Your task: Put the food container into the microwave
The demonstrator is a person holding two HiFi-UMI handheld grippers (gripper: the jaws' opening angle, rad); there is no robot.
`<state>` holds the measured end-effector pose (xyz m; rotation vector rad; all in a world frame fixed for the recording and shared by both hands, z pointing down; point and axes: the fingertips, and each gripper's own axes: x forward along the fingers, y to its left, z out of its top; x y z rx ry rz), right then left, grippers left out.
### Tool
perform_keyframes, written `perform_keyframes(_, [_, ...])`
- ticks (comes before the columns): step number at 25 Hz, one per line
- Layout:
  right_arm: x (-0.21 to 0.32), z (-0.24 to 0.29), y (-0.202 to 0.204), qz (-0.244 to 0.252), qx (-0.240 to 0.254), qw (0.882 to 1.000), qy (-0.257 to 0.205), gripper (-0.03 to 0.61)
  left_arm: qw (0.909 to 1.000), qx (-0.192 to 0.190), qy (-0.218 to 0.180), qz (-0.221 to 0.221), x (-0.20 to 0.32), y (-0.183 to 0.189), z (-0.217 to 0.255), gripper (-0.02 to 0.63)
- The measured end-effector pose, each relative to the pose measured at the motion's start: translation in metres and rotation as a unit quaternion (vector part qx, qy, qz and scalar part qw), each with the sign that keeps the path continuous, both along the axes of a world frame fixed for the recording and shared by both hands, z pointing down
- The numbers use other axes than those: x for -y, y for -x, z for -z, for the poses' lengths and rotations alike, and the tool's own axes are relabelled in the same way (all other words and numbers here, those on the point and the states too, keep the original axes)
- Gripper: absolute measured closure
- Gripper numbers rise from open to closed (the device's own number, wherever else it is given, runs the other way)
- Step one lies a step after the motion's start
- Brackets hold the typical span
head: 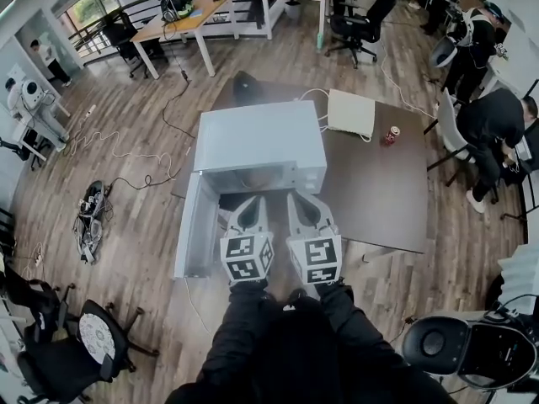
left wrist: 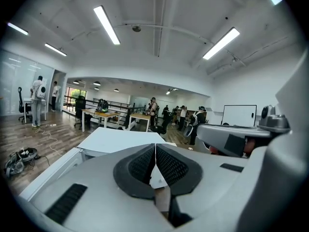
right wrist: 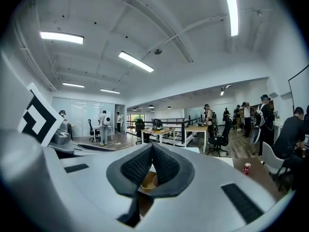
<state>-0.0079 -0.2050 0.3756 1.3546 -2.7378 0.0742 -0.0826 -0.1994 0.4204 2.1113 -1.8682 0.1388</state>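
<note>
My left gripper (head: 252, 202) and right gripper (head: 301, 200), side by side at the microwave (head: 261, 146) with its door (head: 194, 225) open; the 2 jaw pairs pressed together, empty.

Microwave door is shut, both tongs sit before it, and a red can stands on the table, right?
No: the microwave door is open, swung out leftward, as the head view shows. The left tongs and right tongs do sit before it, and the red can stands on the table.

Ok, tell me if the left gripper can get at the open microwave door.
Probably yes: the door stands open just to the left of the left gripper, and nothing shows between them.
</note>
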Motion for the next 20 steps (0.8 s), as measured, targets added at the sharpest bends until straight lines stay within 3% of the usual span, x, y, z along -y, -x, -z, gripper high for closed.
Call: perform_keyframes(20, [0.011,0.010,-0.009,-0.017,0.000,1.000,-0.014,0.554,0.9996,0.012,-0.008,-0.025,0.011,-0.011,0.011,0.580])
